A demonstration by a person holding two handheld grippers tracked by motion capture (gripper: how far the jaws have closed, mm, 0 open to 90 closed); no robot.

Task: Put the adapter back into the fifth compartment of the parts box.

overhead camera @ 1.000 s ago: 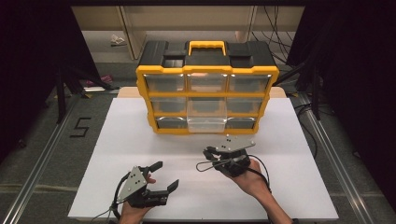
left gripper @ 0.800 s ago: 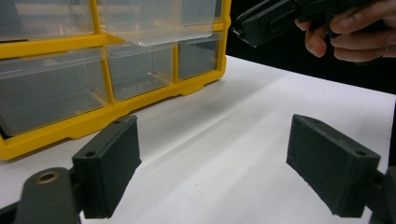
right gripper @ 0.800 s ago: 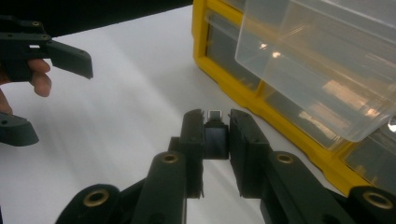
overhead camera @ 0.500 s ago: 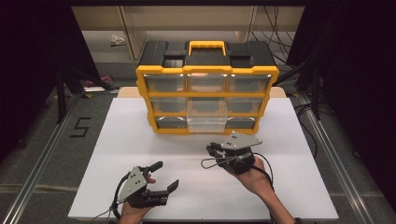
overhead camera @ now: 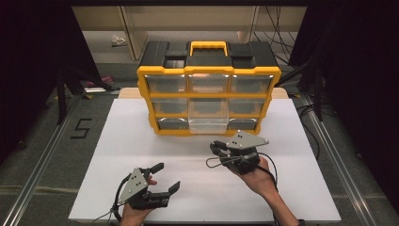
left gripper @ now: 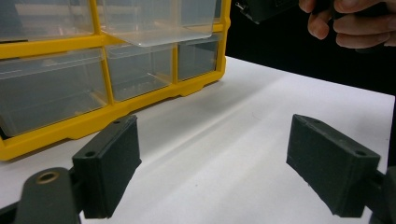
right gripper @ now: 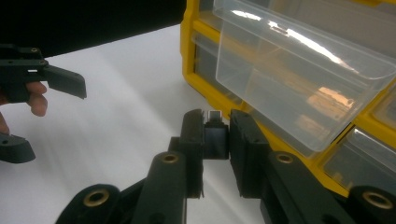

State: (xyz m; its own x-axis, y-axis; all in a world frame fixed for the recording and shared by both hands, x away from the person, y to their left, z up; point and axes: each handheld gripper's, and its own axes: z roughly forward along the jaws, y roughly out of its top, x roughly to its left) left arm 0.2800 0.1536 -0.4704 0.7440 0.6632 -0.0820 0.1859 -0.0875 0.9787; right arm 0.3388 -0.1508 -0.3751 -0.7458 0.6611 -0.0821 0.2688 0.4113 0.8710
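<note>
Right gripper: the right gripper (right gripper: 216, 135) is closed on a small dark block (right gripper: 215, 139) with a pale metal end; the pads pinch it from both sides, near their tips.
Held piece: the small dark block sits high between the pads, so only a little of it is clamped. I judge that it can turn or slip out if the hand tilts or the squeeze gets weaker.
Position: in the high view the right gripper (overhead camera: 221, 149) is above the tabletop (overhead camera: 306, 188), just in front of the open drawer (overhead camera: 208, 121), not yet over it.
Drawer: the open drawer (right gripper: 299, 74) is clear plastic and stands pulled out from the middle column of the yellow organizer (overhead camera: 208, 92). Its front wall is hard to see, so the gripper may strike it and push the drawer back in, or push the whole organizer.
Drop risk: if the jaws open too early, the piece would fall on the tabletop before the drawer and may bounce away.
Left gripper: the left gripper (overhead camera: 164, 176) is open with nothing between its pads (left gripper: 112, 163); it rests low near the front edge, well apart from the organizer. It does not steady the organizer, so a bump from the right side has nothing against it.
</note>
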